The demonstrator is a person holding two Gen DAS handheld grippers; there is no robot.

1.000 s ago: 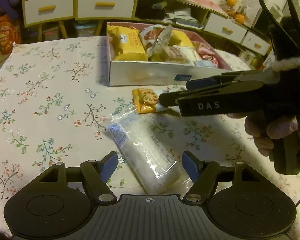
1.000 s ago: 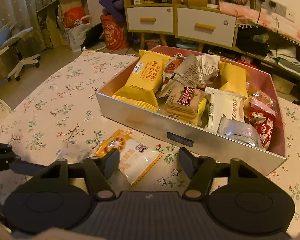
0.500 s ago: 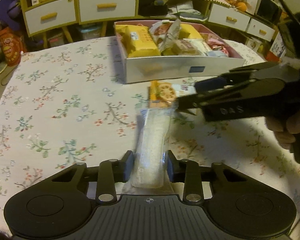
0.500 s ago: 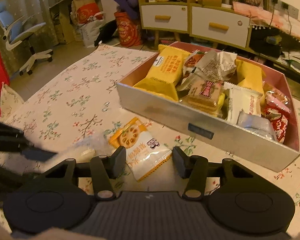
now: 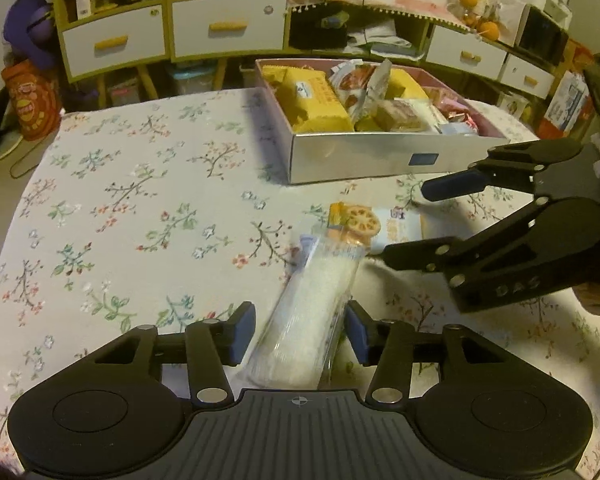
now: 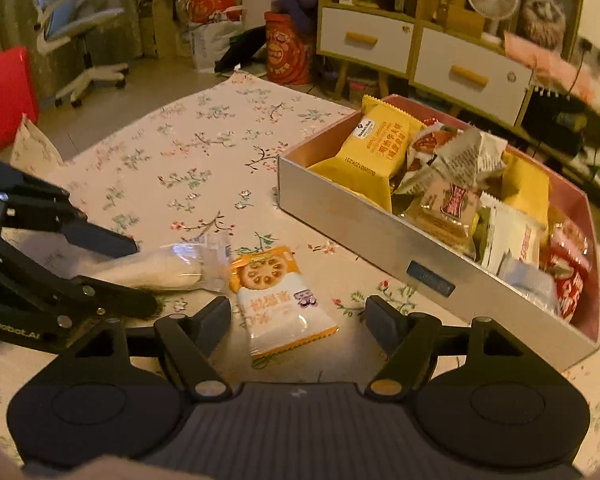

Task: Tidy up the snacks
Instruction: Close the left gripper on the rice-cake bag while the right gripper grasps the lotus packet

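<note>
Jaws of both grippers just spread wider, pinching nothing; box [image 6: 364,236] holds snack packets [image 6: 374,152].

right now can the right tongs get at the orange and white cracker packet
Probably yes. The cracker packet lies flat on the tablecloth between the open right tongs, with nothing on top. The clear rice cracker pack only touches its left corner.
</note>
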